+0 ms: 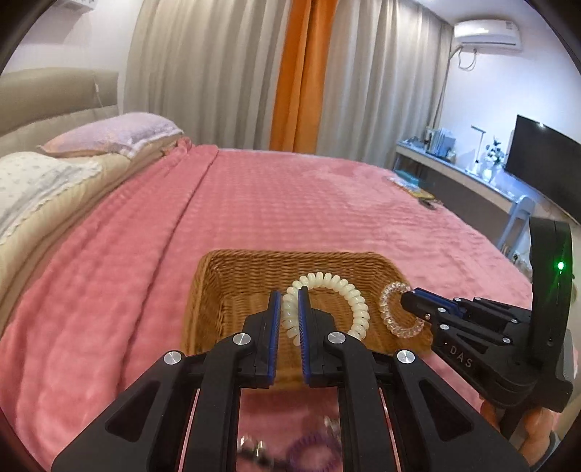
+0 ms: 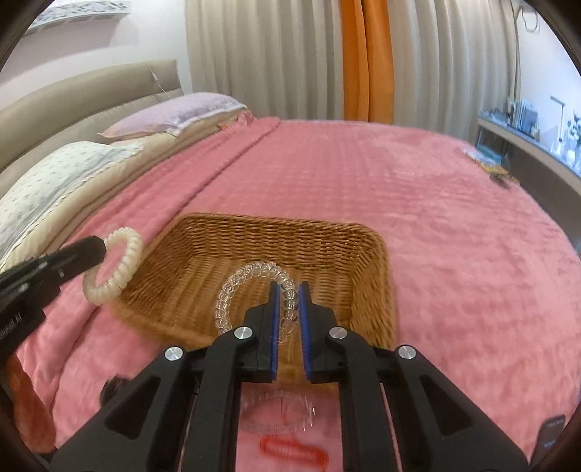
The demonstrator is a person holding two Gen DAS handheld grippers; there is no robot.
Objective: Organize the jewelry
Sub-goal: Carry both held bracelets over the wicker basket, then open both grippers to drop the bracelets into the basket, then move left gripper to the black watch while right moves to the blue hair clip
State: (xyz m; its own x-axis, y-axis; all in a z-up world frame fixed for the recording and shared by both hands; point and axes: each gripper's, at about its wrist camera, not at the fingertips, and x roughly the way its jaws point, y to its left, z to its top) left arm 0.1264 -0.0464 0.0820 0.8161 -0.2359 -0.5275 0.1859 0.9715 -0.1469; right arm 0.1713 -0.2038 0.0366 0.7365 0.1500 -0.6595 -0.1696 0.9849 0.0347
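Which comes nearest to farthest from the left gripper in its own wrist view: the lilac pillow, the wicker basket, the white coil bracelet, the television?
1. white coil bracelet, clamped in the left gripper's jaws.
2. wicker basket, just below and ahead on the bed.
3. lilac pillow, far left by the headboard.
4. television, far right, beyond the bed.

I see a big bed with a pink blanket and two pillows. Behind it hang gray curtains with an orange one. A white air conditioner sits high on the wall, above a desk and a black screen.
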